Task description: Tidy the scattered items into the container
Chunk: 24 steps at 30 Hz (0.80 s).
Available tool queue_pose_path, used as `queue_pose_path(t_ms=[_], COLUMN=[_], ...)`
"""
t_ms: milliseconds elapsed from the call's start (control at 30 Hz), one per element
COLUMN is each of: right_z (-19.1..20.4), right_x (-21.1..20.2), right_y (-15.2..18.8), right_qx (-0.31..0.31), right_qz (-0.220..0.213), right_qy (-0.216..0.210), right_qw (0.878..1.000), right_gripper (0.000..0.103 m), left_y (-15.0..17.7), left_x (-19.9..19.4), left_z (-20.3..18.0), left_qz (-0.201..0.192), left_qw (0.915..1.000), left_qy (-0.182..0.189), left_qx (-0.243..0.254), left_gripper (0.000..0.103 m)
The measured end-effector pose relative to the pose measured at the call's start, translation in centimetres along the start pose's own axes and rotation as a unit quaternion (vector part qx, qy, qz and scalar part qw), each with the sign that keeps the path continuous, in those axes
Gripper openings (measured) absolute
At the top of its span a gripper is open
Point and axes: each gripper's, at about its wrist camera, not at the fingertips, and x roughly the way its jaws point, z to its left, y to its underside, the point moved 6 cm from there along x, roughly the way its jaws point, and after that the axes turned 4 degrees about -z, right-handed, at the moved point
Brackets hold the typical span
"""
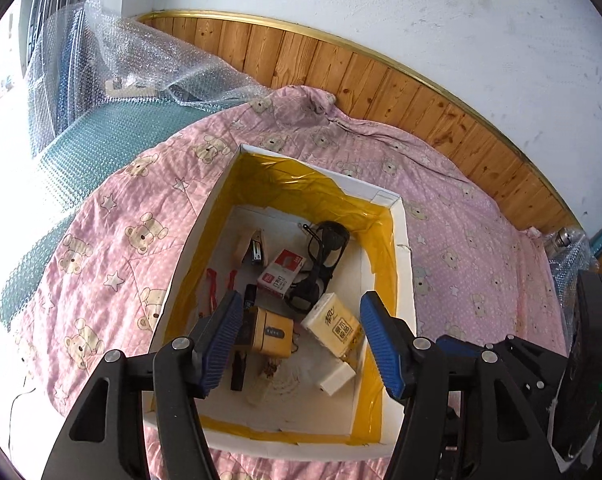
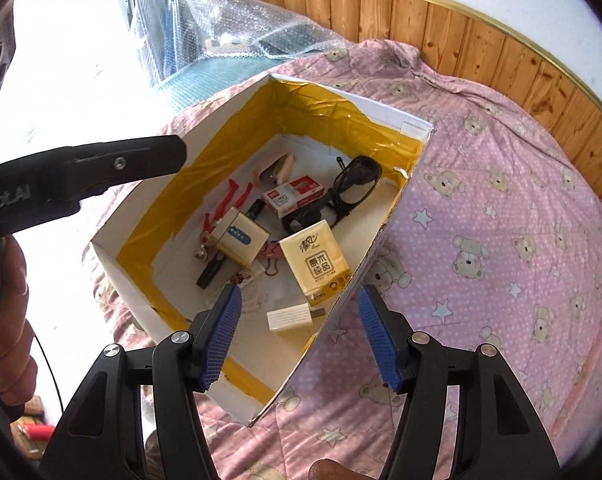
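Note:
A white cardboard box [image 1: 401, 248] [image 2: 385, 232] lined with yellow tape sits on a pink bear-print quilt [image 1: 113, 248] [image 2: 501, 220]. Inside lie a tissue pack [image 1: 335, 326] [image 2: 315, 266], a gold power bank [image 1: 271, 336] [image 2: 239, 240], black glasses [image 1: 321, 256] [image 2: 341, 192], a red-and-white small box [image 1: 281, 274] [image 2: 293, 196], a stapler [image 1: 253, 250] [image 2: 275, 168], red-handled pliers [image 1: 213, 288] [image 2: 233, 196] and a white eraser [image 1: 337, 378] [image 2: 289, 318]. My left gripper [image 1: 299, 306] hangs open over the box. My right gripper [image 2: 299, 300] is open, its fingers either side of the box's right wall.
Bubble wrap [image 1: 113, 64] [image 2: 229, 20] is piled at the far left by a window. A wood-panelled wall base [image 1: 421, 96] [image 2: 481, 40] borders the bed behind. The left gripper's body [image 2: 81, 176] and a hand [image 2: 5, 320] fill the right wrist view's left side.

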Motion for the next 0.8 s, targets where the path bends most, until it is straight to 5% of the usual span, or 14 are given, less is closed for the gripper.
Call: queue_pose_path(t_ms=[800], right_z=[2.4], right_x=[0.6], right_y=[-0.9], right_qx=[-0.038], right_qz=[0.020], right_qy=[-0.006], right_qw=[0.999], right_gripper=[0.064], left_y=[4.8], left_x=[-3.7], left_z=[0.5], left_qz=[-0.001], left_qw=[0.9996], left_qy=[0.022], left_qx=[-0.017], left_gripper=[0.062])
